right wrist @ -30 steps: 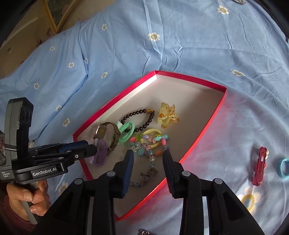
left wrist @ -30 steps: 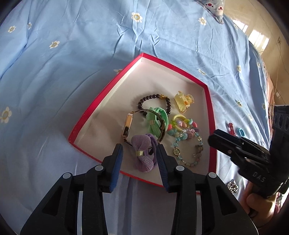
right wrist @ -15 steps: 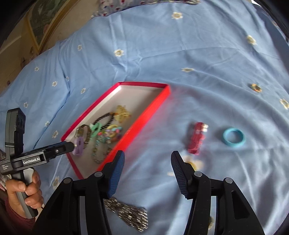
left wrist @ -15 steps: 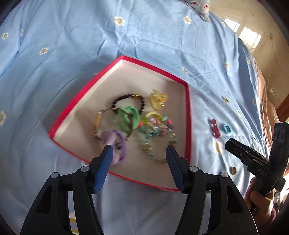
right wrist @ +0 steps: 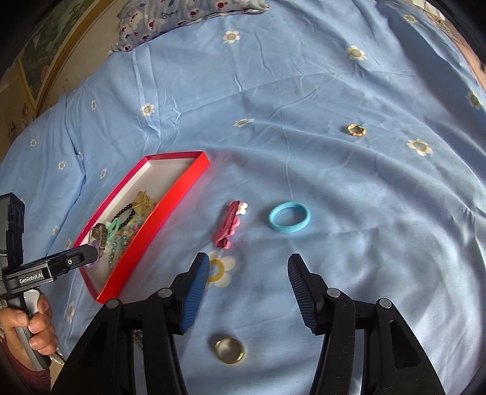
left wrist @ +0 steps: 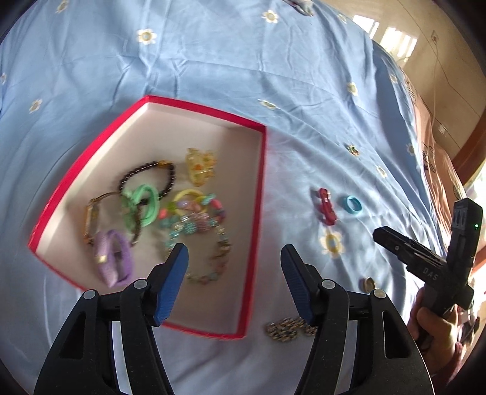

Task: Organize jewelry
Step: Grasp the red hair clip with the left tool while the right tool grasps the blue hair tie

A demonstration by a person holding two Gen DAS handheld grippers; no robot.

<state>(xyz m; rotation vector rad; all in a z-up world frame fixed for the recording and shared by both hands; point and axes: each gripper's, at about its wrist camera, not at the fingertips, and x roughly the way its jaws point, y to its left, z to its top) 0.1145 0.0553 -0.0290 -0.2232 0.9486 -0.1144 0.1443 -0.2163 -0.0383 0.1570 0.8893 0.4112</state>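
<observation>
A red tray [left wrist: 258, 194] on the blue sheet holds a purple scrunchie [left wrist: 114, 261], a watch [left wrist: 91, 218], a green hair tie [left wrist: 142, 203], a dark bead bracelet [left wrist: 148, 179], a yellow claw clip [left wrist: 200, 165] and beaded bracelets [left wrist: 194, 218]. My left gripper [left wrist: 234, 258] is open and empty over the tray's near right edge. My right gripper [right wrist: 249, 264] is open and empty above the sheet. Ahead of it lie a red hair clip [right wrist: 229, 224] and a blue ring [right wrist: 289, 218]. A gold ring [right wrist: 230, 350] lies beneath its fingers.
A metal chain [left wrist: 285, 329] lies on the sheet just right of the tray. A small gold ring [right wrist: 354, 130] sits far back on the right. A patterned pillow [right wrist: 188, 15] lies at the bed's head. The other hand's gripper [right wrist: 88, 255] reaches over the tray's near corner.
Both grippers' jaws have widened. The left one has drawn away from the purple scrunchie and shifted right. The right one has swung from over the tray to the loose pieces on the sheet.
</observation>
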